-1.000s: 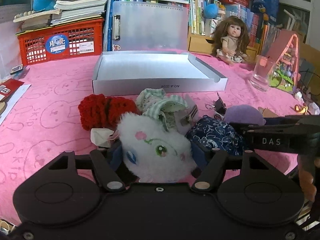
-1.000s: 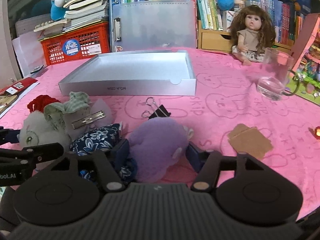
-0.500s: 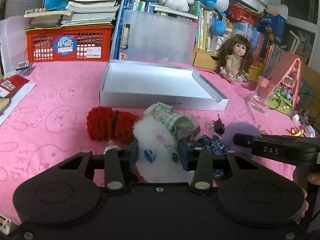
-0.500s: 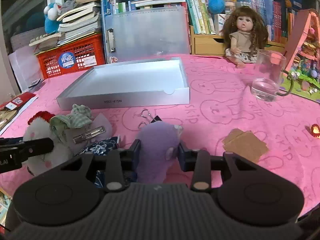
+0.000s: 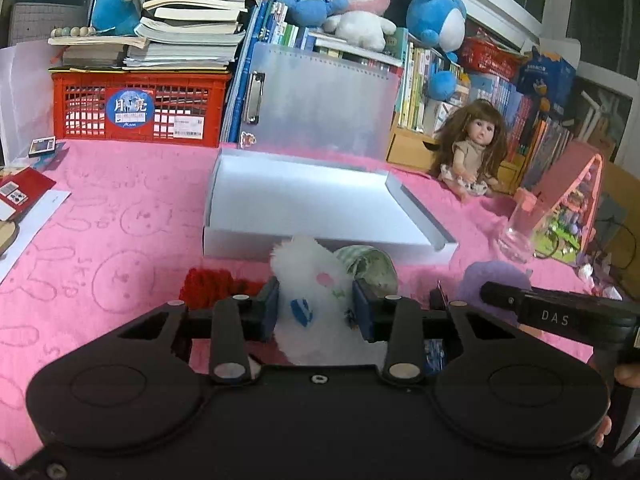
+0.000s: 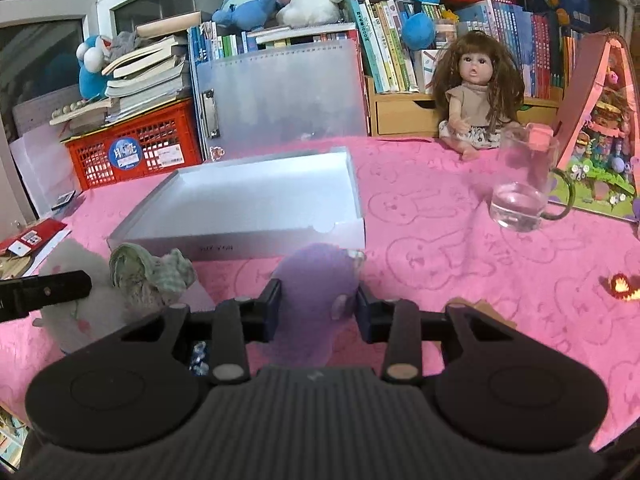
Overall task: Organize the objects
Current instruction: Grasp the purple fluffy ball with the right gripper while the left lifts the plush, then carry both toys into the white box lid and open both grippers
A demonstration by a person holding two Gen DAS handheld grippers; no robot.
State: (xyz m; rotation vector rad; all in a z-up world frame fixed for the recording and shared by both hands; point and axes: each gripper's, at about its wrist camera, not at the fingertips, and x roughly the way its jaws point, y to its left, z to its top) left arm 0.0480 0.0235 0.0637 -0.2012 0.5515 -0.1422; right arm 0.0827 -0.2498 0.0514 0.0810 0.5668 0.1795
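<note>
My left gripper (image 5: 316, 312) is shut on a white fluffy plush (image 5: 310, 280) and holds it lifted above the pink cloth. My right gripper (image 6: 318, 308) is shut on a purple plush (image 6: 316, 280), also lifted. An open white shallow box (image 5: 420, 216) lies just beyond both; it also shows in the right wrist view (image 6: 240, 240). A green checked cloth toy (image 5: 370, 266) and a red knitted item (image 5: 210, 284) lie below the left gripper. The green toy (image 6: 148, 276) shows left of the right gripper.
A glass mug (image 6: 522, 188) stands at the right. A doll (image 6: 478, 92) sits behind it. A red crate (image 5: 140, 108) with books and a clear folder (image 5: 320, 100) line the back. A pink toy house (image 6: 600, 128) is far right. A brown card (image 6: 484, 312) lies under the right gripper.
Both grippers closed on their plush toys and lifted them up off the cloth, toward the white box. The other small items stayed on the cloth.
</note>
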